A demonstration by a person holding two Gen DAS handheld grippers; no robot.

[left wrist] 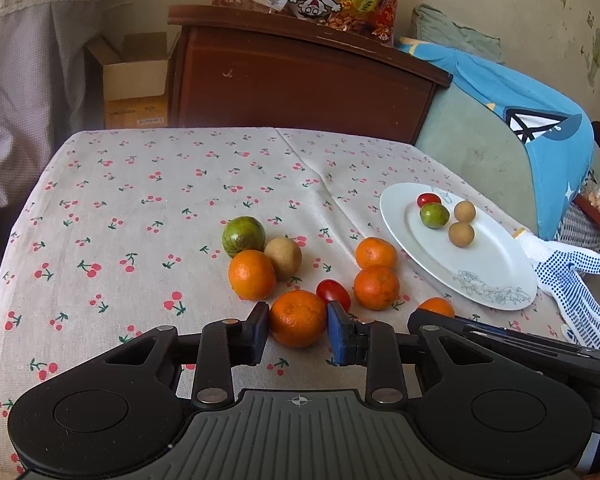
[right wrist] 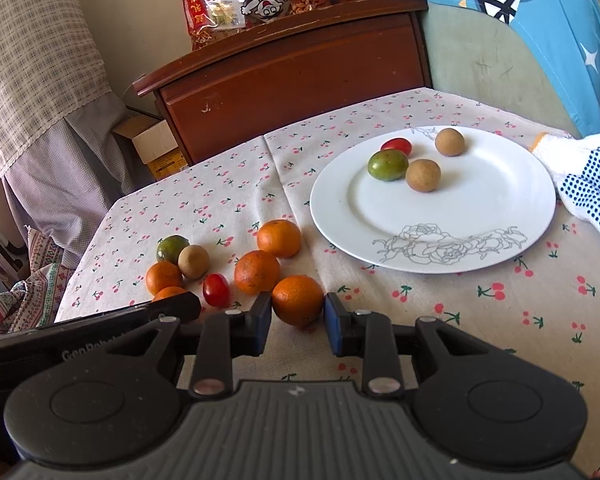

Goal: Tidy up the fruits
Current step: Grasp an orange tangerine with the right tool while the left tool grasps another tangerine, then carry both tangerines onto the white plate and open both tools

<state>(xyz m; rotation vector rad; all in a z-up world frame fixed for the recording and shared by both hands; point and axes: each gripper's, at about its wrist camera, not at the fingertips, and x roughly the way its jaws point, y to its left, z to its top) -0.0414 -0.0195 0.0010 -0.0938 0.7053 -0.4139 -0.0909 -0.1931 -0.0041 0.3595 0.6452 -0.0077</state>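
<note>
Several oranges lie on the cherry-print tablecloth. My left gripper [left wrist: 299, 330] has its fingers against both sides of one orange [left wrist: 298, 318] on the cloth. My right gripper [right wrist: 298, 318] has its fingers against both sides of another orange [right wrist: 298, 305] on the cloth. A white plate [right wrist: 480, 216] at the right holds a cherry tomato [right wrist: 397, 146], a green fruit [right wrist: 387, 165] and two tan round fruits [right wrist: 422, 175]. Loose on the cloth are a cherry tomato [left wrist: 333, 293], a green fruit [left wrist: 243, 236], a tan fruit [left wrist: 283, 257] and other oranges [left wrist: 376, 287].
A white dotted work glove [left wrist: 568, 276] lies at the table's right edge beside the plate [left wrist: 496, 268]. A dark wooden cabinet [left wrist: 300, 76] with snack bags stands behind the table, a cardboard box [left wrist: 136, 80] to its left, a blue-draped chair [left wrist: 512, 120] at right.
</note>
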